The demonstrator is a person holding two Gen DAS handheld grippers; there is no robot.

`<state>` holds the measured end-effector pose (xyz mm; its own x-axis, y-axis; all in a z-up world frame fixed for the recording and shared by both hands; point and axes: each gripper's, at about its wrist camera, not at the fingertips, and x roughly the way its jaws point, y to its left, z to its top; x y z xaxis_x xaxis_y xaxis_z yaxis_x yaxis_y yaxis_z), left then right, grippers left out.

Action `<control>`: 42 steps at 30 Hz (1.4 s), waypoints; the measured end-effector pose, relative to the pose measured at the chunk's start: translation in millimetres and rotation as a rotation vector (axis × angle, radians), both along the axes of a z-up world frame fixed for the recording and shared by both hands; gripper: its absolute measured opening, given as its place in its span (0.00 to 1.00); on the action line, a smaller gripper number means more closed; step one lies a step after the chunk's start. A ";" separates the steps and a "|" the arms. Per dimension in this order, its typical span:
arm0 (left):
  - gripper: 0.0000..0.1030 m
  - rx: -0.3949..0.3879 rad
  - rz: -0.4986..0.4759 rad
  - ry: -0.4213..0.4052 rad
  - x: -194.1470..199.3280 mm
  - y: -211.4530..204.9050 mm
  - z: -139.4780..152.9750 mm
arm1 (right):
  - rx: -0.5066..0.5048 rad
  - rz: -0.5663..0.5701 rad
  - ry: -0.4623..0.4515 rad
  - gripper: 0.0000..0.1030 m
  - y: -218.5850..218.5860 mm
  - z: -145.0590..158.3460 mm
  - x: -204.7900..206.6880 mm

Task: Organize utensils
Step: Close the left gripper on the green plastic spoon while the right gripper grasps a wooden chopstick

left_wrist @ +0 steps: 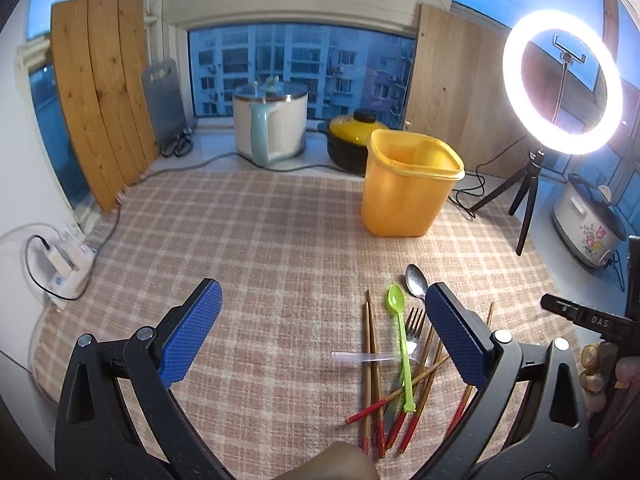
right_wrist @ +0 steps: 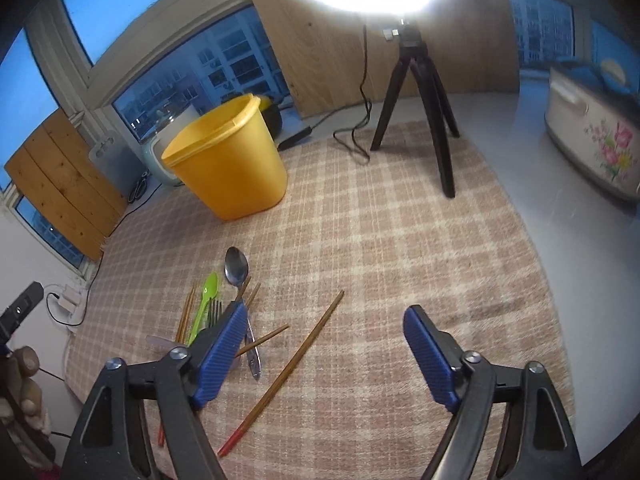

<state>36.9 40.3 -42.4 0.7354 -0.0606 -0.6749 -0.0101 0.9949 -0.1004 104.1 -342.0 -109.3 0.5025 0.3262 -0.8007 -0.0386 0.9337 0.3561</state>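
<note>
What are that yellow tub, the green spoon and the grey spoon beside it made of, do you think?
The yellow tub looks like matte plastic: slightly see-through walls, moulded rim. The green spoon seems plastic too, with its bright glossy colour and thin moulded stem. The grey spoon is probably polished steel, since its bowl reflects light like a mirror.

Left gripper (left_wrist: 322, 320): jaws wide apart, angled downward, nothing between them. Right gripper (right_wrist: 326, 354): same (blue pads bare).
</note>
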 end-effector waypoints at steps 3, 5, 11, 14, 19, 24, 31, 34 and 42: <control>0.94 -0.039 -0.020 0.039 7.5 5.9 -9.5 | 0.034 0.010 0.057 0.73 4.3 -14.3 4.2; 0.86 -0.055 -0.031 0.072 13.7 8.5 -16.5 | 0.049 0.022 0.089 0.68 7.9 -22.2 6.2; 0.63 -0.191 -0.103 0.179 27.9 5.0 -41.0 | 0.099 0.045 0.172 0.58 16.1 -40.6 11.6; 0.51 -0.200 -0.153 0.244 34.8 -3.5 -48.6 | 0.130 0.030 0.221 0.45 15.7 -51.8 15.9; 0.41 -0.227 -0.233 0.313 45.3 -21.6 -60.1 | 0.188 -0.009 0.310 0.34 11.0 -70.2 22.4; 0.33 -0.258 -0.304 0.378 60.8 -36.5 -75.1 | 0.187 -0.022 0.351 0.30 17.7 -77.8 29.6; 0.28 -0.293 -0.360 0.469 86.6 -46.0 -96.6 | 0.072 -0.016 0.375 0.23 42.5 -80.1 43.1; 0.28 -0.308 -0.381 0.513 97.6 -49.1 -107.5 | 0.035 -0.023 0.386 0.22 50.6 -82.3 47.3; 0.22 -0.321 -0.402 0.613 121.3 -60.1 -136.4 | -0.068 -0.007 0.411 0.14 67.1 -86.2 57.1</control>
